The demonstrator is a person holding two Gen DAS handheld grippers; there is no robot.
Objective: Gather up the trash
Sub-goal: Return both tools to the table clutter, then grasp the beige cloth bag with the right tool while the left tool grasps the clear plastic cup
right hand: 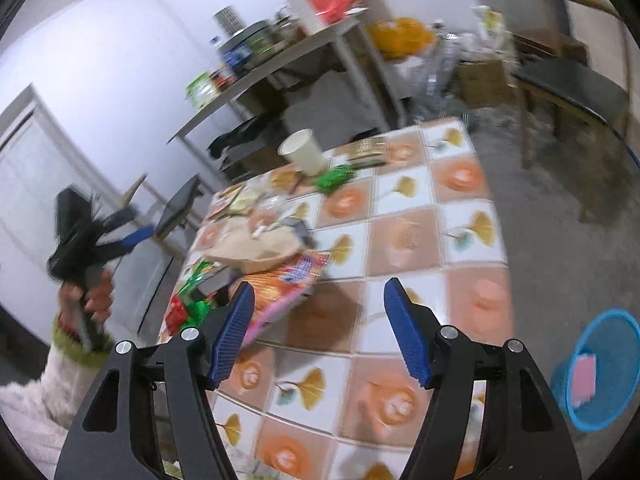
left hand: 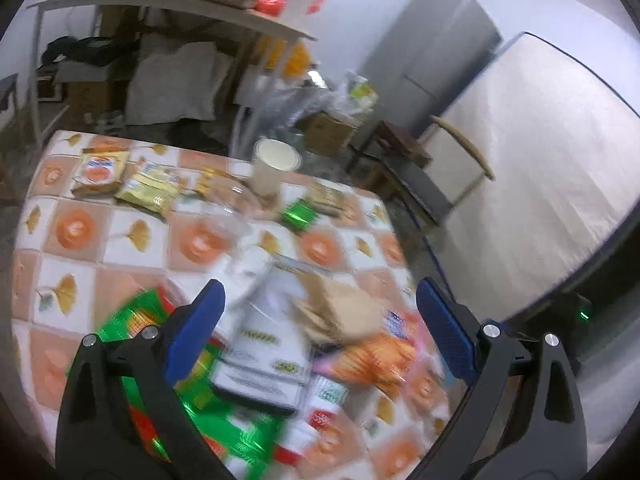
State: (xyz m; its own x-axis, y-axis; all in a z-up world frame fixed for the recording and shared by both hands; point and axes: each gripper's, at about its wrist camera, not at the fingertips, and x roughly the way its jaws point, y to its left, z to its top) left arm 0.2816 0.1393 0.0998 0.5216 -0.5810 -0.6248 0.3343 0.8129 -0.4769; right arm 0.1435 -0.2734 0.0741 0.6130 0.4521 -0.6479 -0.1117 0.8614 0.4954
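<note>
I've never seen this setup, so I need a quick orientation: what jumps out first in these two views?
A heap of bright wrappers, green, white and orange, with crumpled brown paper on top, at the near end of the flower-patterned tablecloth. The left tongs hang open over it, the right tongs open beside it. A blue basket sits on the floor, right.

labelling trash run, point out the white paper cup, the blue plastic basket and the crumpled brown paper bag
white paper cup (left hand: pixel 267 178), left wrist view, on its side wall
blue plastic basket (right hand: pixel 624 364), right wrist view, on its inner wall
crumpled brown paper bag (right hand: pixel 256 250), right wrist view, on its top face
</note>
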